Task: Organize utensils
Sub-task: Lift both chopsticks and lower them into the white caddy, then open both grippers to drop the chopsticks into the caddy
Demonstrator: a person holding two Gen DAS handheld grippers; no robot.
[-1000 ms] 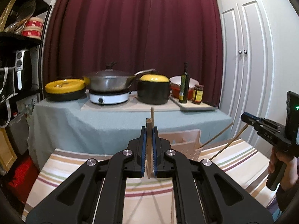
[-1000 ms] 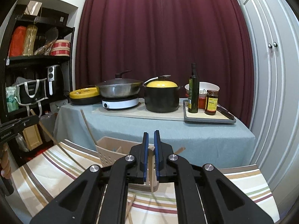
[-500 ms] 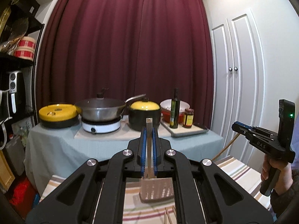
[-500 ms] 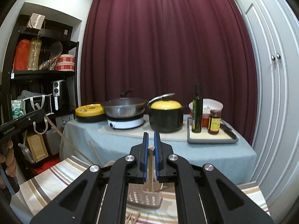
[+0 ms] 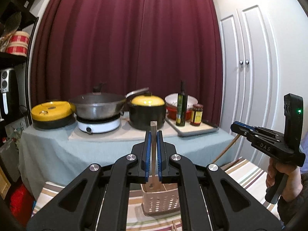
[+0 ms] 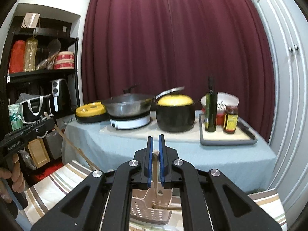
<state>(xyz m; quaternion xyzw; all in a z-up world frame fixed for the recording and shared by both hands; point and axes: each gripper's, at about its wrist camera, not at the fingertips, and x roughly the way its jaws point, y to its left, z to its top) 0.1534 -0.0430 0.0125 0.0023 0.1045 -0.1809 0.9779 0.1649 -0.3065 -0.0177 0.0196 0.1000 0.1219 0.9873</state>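
My left gripper is shut on a wooden chopstick that stands upright between its blue pads. Below it on the striped cloth stands a beige perforated utensil basket. My right gripper is shut on a second chopstick, whose lower end hangs over the same basket. Another stick lies across the basket's inside. In each view the other gripper shows at the side: the right one and the left one, each held by a hand.
Loose chopsticks lie on the striped cloth near the basket. Behind is a grey-clothed table with a wok, a yellow-lidded pot, an oil bottle and a jar. A black shelf stands left, white cupboard doors right.
Both grippers have risen, each with its chopstick, and now sit above the basket, which has dropped lower in both views. Both stay shut.
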